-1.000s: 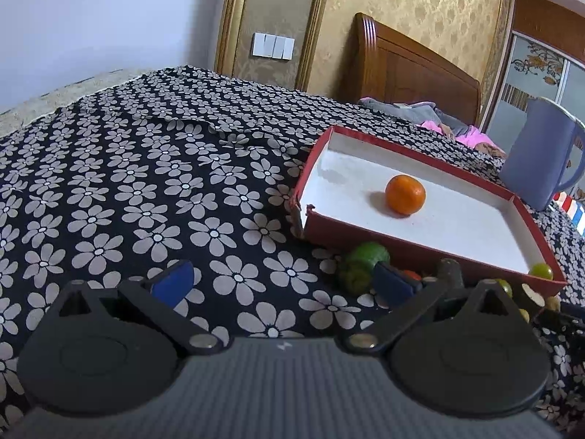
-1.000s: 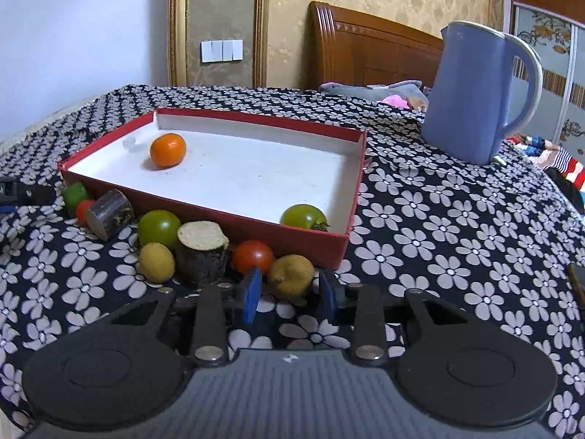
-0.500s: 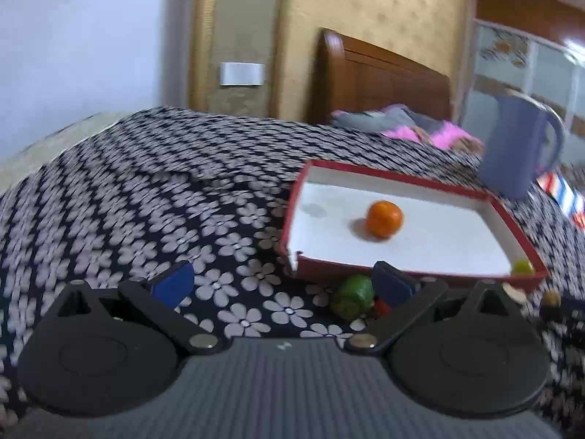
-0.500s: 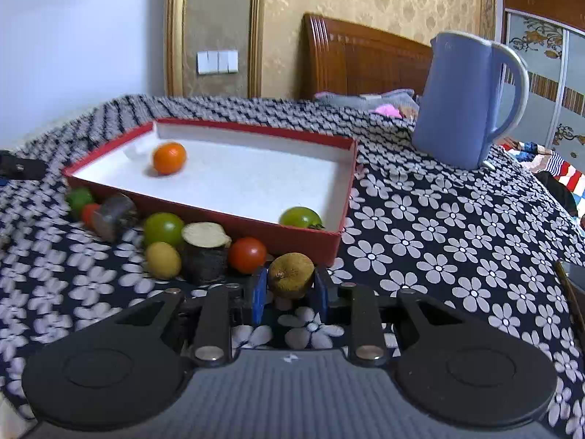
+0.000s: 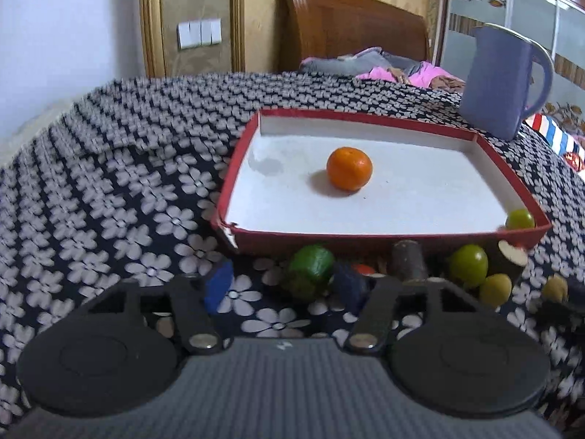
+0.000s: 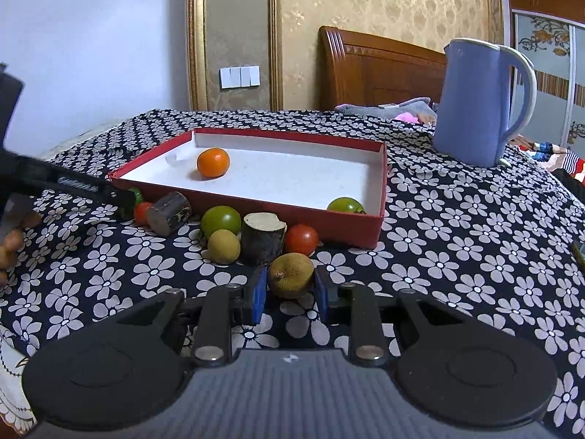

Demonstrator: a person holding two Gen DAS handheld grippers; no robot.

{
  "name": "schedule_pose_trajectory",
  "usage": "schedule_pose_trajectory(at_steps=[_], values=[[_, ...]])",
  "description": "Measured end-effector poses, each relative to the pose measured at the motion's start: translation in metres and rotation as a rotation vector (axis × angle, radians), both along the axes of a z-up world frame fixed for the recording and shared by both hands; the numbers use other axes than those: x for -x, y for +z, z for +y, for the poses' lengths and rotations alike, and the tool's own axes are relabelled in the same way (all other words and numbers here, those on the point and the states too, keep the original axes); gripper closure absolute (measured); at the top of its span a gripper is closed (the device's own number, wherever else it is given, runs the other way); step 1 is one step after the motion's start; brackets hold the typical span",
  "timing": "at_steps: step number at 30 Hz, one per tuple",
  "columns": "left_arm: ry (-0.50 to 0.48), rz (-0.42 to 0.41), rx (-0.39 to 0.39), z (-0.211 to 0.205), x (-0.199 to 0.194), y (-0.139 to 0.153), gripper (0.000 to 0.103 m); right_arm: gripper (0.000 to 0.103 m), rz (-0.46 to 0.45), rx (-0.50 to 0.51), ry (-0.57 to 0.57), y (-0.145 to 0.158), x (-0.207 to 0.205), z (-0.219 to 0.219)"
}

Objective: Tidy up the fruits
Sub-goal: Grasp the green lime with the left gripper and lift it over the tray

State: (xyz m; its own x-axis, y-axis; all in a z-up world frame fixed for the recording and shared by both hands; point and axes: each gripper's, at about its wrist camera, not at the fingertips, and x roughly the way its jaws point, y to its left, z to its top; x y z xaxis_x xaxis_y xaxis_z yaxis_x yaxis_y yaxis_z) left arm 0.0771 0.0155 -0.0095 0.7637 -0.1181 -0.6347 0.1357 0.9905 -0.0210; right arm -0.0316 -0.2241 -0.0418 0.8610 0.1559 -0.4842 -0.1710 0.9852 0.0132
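A red box (image 5: 234,183) with a white floor holds an orange (image 5: 349,169) and, in its near right corner, a green tomato (image 5: 520,218). Several loose fruits lie along its front wall. My left gripper (image 5: 285,287) is closing around a green fruit (image 5: 310,270); the right pad is close to it and the left pad is still apart. My right gripper (image 6: 290,292) is shut on a brownish-yellow fruit (image 6: 291,274) in front of the box (image 6: 376,197). The left gripper's fingers (image 6: 120,197) show at the left of the right wrist view.
A blue kettle (image 6: 479,102) stands behind the box on the right. Two dark cut log pieces (image 6: 263,236) (image 6: 170,212), a red tomato (image 6: 301,239), a green tomato (image 6: 220,220) and a yellow fruit (image 6: 223,247) lie on the flowered cloth (image 6: 457,256). A wooden headboard (image 5: 347,29) is behind.
My left gripper swung toward the row of fruits and its jaws narrowed around the green fruit. My right gripper's pads closed on the brownish-yellow fruit.
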Motion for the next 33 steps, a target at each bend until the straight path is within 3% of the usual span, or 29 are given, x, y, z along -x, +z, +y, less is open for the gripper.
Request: schedule_pose_trajectory(at_steps=[5,11,17,25,33], values=[[-0.007,0.024,0.071,-0.002,-0.011,0.000,0.073,0.076,0.001,-0.005,0.001,-0.002,0.000,-0.001],[-0.017,0.073,0.199,0.016,-0.019,-0.003,0.078,0.076,-0.002,-0.013,-0.001,-0.001,0.000,-0.001],[-0.012,0.065,0.239,0.025,-0.009,0.004,0.079,0.076,-0.017,-0.016,0.000,0.004,0.002,0.001],[-0.013,-0.068,0.143,0.016,0.013,0.039,0.079,0.076,-0.040,-0.021,0.013,0.010,0.009,0.003],[-0.028,-0.131,0.021,-0.018,-0.006,0.061,0.078,0.076,-0.068,-0.043,0.035,0.018,0.021,0.006]])
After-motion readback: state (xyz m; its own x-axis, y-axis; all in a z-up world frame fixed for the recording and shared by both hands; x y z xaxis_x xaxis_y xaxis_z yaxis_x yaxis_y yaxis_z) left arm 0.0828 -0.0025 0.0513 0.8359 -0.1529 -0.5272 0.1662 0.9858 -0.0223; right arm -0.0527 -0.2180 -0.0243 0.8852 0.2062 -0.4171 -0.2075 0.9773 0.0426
